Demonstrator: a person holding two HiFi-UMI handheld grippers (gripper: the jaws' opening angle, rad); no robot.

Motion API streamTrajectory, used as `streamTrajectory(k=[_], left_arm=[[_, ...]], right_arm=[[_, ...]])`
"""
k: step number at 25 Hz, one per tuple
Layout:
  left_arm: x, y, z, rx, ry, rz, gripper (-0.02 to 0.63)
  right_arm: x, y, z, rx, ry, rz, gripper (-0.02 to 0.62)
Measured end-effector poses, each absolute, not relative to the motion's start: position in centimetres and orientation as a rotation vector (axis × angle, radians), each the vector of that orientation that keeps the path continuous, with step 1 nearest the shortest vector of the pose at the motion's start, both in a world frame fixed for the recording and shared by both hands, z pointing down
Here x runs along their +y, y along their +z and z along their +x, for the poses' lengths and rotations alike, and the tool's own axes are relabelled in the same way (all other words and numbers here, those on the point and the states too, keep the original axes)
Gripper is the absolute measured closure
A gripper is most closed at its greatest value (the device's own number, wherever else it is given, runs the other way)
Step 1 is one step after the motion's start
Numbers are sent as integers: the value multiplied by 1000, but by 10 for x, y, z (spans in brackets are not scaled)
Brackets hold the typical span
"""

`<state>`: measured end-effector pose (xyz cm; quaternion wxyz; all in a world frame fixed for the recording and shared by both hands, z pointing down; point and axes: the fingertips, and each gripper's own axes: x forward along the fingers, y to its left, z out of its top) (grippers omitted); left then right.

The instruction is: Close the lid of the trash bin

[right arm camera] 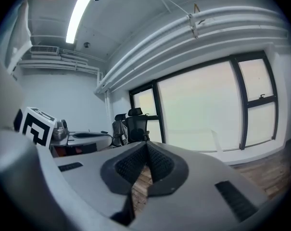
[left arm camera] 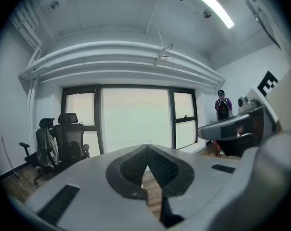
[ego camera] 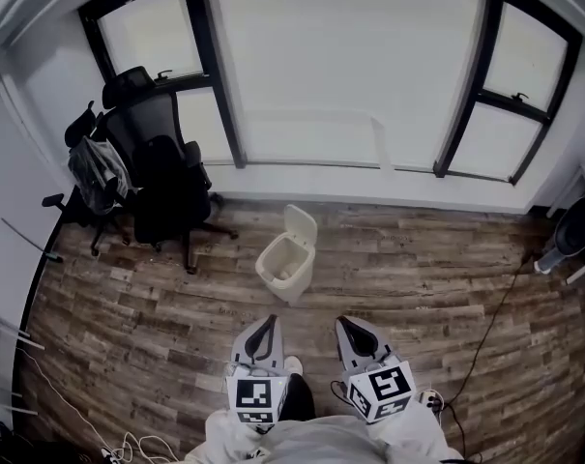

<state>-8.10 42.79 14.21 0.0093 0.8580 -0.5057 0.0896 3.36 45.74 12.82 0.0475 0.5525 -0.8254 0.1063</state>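
A cream trash bin (ego camera: 284, 264) stands on the wood floor near the window wall, its lid (ego camera: 302, 225) tipped up and back, the inside showing. Both grippers are held low in front of me, well short of the bin. My left gripper (ego camera: 271, 320) points at the bin from the near left, jaws closed with nothing between them. My right gripper (ego camera: 343, 322) sits beside it, jaws also together and empty. In the left gripper view the left gripper (left arm camera: 147, 149) hides the bin; in the right gripper view the right gripper (right arm camera: 146, 144) does the same.
Two black office chairs (ego camera: 157, 182) stand left of the bin by the window. A black cable (ego camera: 485, 341) runs across the floor at the right, toward a dark appliance (ego camera: 572, 230). A person (left arm camera: 223, 108) stands far off to the right. A desk (right arm camera: 85, 139) lies to the left.
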Motion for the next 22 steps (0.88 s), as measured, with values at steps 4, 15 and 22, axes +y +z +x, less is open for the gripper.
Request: streamTrajectory(k=[4,15,22], left_arm=[[361,140,-93,-1566,283,2686,598],[241,152,-135,-1527,292,2664,598],[204,164,-117,-1466,319,2650,598]], right_arm=[[392,130,19,-2506,334,1682,572],[272,128,-20,-2467,343,1689,572],[234,138,2,-2416,410,1725,572]])
